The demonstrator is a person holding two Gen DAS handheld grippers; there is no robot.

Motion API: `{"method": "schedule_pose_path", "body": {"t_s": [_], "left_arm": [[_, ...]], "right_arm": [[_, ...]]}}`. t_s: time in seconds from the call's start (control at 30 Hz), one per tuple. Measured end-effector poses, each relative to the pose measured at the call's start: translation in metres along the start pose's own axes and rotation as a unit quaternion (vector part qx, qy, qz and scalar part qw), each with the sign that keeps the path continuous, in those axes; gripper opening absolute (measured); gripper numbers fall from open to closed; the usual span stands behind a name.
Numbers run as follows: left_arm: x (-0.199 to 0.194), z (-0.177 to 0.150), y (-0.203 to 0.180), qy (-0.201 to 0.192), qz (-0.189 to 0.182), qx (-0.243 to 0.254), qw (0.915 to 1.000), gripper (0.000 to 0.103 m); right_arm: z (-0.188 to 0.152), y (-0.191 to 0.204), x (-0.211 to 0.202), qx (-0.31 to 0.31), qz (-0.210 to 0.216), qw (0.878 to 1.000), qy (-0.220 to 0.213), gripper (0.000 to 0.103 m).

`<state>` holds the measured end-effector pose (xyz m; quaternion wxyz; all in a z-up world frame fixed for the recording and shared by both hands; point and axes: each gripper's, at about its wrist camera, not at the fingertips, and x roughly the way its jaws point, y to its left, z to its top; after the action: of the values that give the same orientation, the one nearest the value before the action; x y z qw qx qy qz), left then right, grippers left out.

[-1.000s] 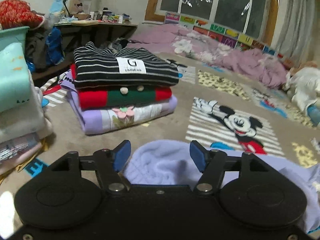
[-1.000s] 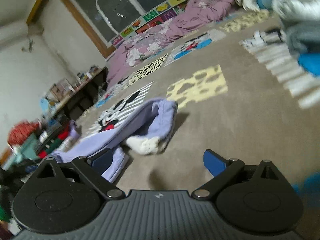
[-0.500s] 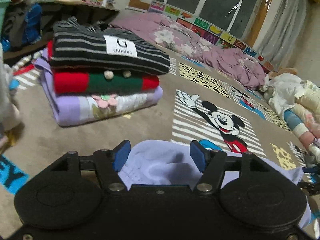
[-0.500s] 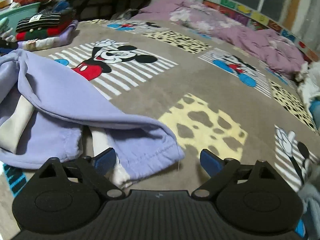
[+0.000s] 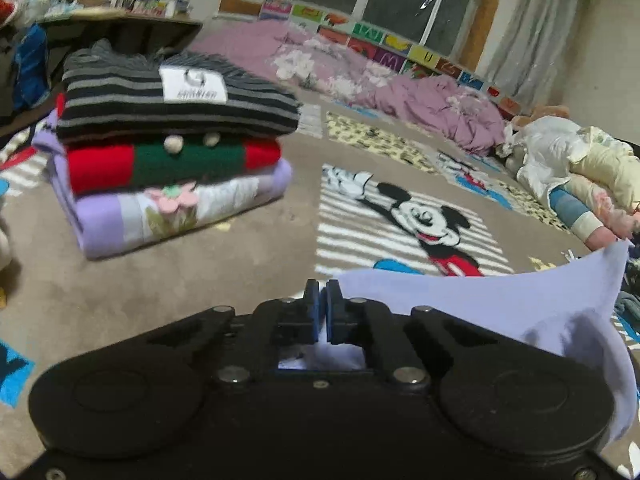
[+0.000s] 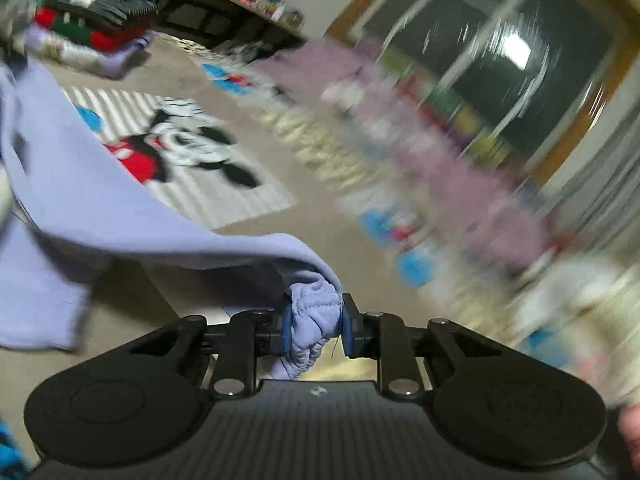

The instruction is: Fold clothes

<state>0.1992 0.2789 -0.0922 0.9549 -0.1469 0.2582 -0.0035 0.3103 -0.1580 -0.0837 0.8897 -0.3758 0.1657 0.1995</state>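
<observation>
A lavender fleece garment [image 5: 500,304] hangs lifted above the carpet between my two grippers. My left gripper [image 5: 322,304] is shut, its blue pads almost together, with the fabric running off to the right from them and showing beneath the jaws. My right gripper [image 6: 313,322] is shut on a bunched elastic hem of the same garment [image 6: 80,208], which stretches away to the left. The right wrist view is blurred by motion.
A stack of folded clothes [image 5: 168,152], striped black on red-green on lilac, sits on the carpet ahead left; it shows far left in the right wrist view [image 6: 92,36]. A Mickey Mouse rug panel [image 5: 408,224], pink bedding [image 5: 392,84] under the window, and a pile of clothes [image 5: 576,168] at right.
Both grippers have closed on the lavender garment and lifted it off the carpet. The right gripper has swung quickly, blurring its view.
</observation>
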Motion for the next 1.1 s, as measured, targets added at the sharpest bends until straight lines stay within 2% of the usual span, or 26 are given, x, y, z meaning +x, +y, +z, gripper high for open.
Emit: {"method": "schedule_pose_path", "body": {"t_s": [0.1, 0.2, 0.47, 0.63, 0.87, 1.03, 1.1], "left_arm": [[0.001, 0.0, -0.004, -0.002, -0.001, 0.007, 1.0, 0.001], [0.004, 0.0, -0.007, 0.001, 0.0, 0.01, 1.0, 0.001], [0.012, -0.001, -0.013, 0.009, 0.002, 0.015, 0.9998, 0.001], [0.013, 0.0, -0.011, 0.011, 0.002, 0.009, 0.9999, 0.001], [0.012, 0.0, -0.011, 0.014, 0.002, 0.007, 0.9999, 0.001], [0.011, 0.0, -0.011, 0.016, 0.002, 0.006, 0.9999, 0.001], [0.01, 0.0, -0.01, 0.016, 0.001, 0.004, 0.9999, 0.001]], "right_arm": [[-0.006, 0.01, -0.007, -0.082, -0.052, 0.995, -0.014, 0.025], [-0.023, 0.021, -0.005, -0.141, -0.071, 0.987, -0.009, 0.025], [-0.07, 0.053, 0.002, -0.224, -0.021, 0.974, 0.033, 0.025], [-0.074, 0.068, -0.008, -0.257, -0.011, 0.966, 0.024, 0.025], [-0.081, 0.073, -0.041, -0.301, 0.041, 0.953, 0.004, 0.026], [-0.082, 0.081, -0.061, -0.329, 0.095, 0.939, 0.022, 0.041], [-0.083, 0.085, -0.068, -0.34, 0.121, 0.932, 0.037, 0.042]]}}
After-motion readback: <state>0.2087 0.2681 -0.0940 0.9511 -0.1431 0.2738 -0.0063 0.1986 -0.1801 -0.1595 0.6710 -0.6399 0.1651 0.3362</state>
